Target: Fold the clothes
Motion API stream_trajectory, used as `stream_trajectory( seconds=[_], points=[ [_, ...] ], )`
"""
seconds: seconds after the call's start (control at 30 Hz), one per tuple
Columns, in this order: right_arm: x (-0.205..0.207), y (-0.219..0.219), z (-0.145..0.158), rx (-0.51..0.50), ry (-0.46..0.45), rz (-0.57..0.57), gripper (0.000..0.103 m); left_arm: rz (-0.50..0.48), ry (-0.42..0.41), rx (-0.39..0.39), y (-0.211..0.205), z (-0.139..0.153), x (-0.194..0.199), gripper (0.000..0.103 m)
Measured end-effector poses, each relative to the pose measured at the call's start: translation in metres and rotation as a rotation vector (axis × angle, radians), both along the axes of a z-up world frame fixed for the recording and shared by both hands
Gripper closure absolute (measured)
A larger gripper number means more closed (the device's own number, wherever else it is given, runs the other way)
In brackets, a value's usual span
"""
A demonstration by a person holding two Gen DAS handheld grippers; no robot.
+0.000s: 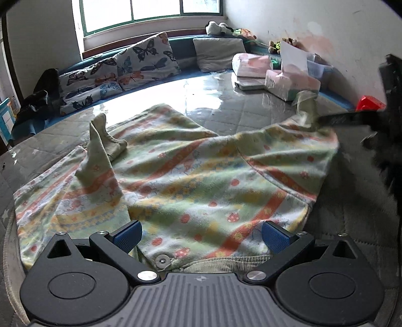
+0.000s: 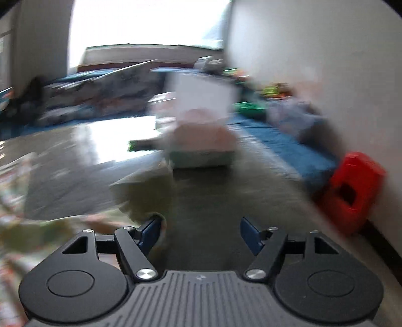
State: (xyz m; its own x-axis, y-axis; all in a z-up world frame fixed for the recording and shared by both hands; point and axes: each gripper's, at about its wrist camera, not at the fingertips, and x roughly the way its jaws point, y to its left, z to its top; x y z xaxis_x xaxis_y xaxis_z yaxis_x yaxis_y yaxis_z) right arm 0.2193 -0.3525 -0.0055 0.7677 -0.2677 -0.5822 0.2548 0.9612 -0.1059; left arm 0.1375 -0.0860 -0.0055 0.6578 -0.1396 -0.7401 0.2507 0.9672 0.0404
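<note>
A child's garment (image 1: 176, 176) — pale green fleece with orange and yellow bands and small red ladybird prints — lies spread across a grey quilted mattress (image 1: 238, 113), its ribbed neckline and a metal snap nearest the left camera. One sleeve (image 1: 100, 140) on the left side of the garment is folded back over the body, its ribbed cuff resting on the cloth. The opposite sleeve (image 1: 305, 110) stretches out toward the right side of the mattress, its cuff raised off the surface.

The left tongs (image 1: 201, 235) hang over the neckline end of the garment, blue pads spread wide with nothing between them. The right tongs (image 2: 201, 232) also stand wide apart (the right wrist view is heavily blurred); the cuff (image 2: 148, 196) of the stretched sleeve lies against the left blue pad (image 2: 150, 232) and is not clamped. In the left wrist view the right tongs show as a dark blurred shape at the right edge, next to that cuff.

Beyond the garment, butterfly-print pillows (image 1: 120, 73) lean along a blue ledge under the window (image 1: 150, 12). A pink tissue pack (image 1: 291, 84) and a white wrapped bundle (image 1: 251, 64) sit at the far right of the mattress, and a red plastic bin (image 2: 351, 193) stands by the wall.
</note>
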Motion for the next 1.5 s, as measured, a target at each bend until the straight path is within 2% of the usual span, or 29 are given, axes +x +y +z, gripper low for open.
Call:
stream_trajectory(
  seconds=[0.07, 0.13, 0.27, 0.37, 0.47, 0.63, 0.8, 0.87, 0.97, 1.07, 1.13, 1.2, 1.3, 1.5],
  points=[
    [-0.006, -0.013, 0.002, 0.013, -0.004, -0.041, 0.032, 0.005, -0.008, -0.008, 0.002, 0.002, 0.001, 0.000],
    [-0.012, -0.013, 0.004, 0.006, -0.011, -0.034, 0.032, 0.026, -0.023, -0.008, 0.007, 0.006, 0.005, 0.000],
    [-0.019, -0.002, 0.010, 0.034, -0.034, 0.041, 0.031, 0.113, -0.070, 0.015, 0.026, 0.014, 0.020, 0.000],
    [-0.015, 0.019, 0.013, 0.112, -0.018, 0.159, 0.026, 0.178, -0.105, 0.032, 0.040, 0.021, 0.032, 0.000],
    [-0.011, 0.041, 0.010, 0.145, 0.004, 0.247, 0.025, 0.243, -0.141, 0.049, 0.055, 0.027, 0.043, 0.000],
    [-0.008, 0.064, 0.003, 0.146, 0.036, 0.313, 0.023, 0.320, -0.172, 0.059, 0.073, 0.032, 0.072, 0.001],
    [-0.007, 0.067, -0.002, 0.148, 0.068, 0.322, 0.023, 0.358, -0.188, 0.110, 0.077, 0.029, 0.103, 0.001],
    [-0.008, 0.067, -0.005, 0.141, 0.087, 0.332, 0.021, 0.374, -0.181, 0.134, 0.078, 0.024, 0.115, 0.005],
    [-0.009, 0.070, -0.010, 0.128, 0.106, 0.340, 0.017, 0.386, -0.151, 0.147, 0.084, 0.016, 0.126, 0.016],
    [-0.009, 0.072, -0.011, 0.120, 0.104, 0.344, 0.015, 0.395, -0.120, 0.139, 0.092, 0.009, 0.131, 0.043],
    [-0.009, 0.072, -0.011, 0.121, 0.104, 0.343, 0.014, 0.389, -0.097, 0.106, 0.099, 0.007, 0.128, 0.074],
    [-0.009, 0.072, -0.012, 0.120, 0.103, 0.342, 0.013, 0.387, -0.091, 0.077, 0.106, 0.007, 0.121, 0.088],
    [-0.009, 0.073, -0.012, 0.117, 0.101, 0.340, 0.012, 0.408, -0.115, 0.047, 0.118, 0.017, 0.101, 0.095],
    [-0.009, 0.074, -0.012, 0.115, 0.102, 0.336, 0.011, 0.472, -0.172, -0.009, 0.147, 0.037, 0.057, 0.099]
  ],
)
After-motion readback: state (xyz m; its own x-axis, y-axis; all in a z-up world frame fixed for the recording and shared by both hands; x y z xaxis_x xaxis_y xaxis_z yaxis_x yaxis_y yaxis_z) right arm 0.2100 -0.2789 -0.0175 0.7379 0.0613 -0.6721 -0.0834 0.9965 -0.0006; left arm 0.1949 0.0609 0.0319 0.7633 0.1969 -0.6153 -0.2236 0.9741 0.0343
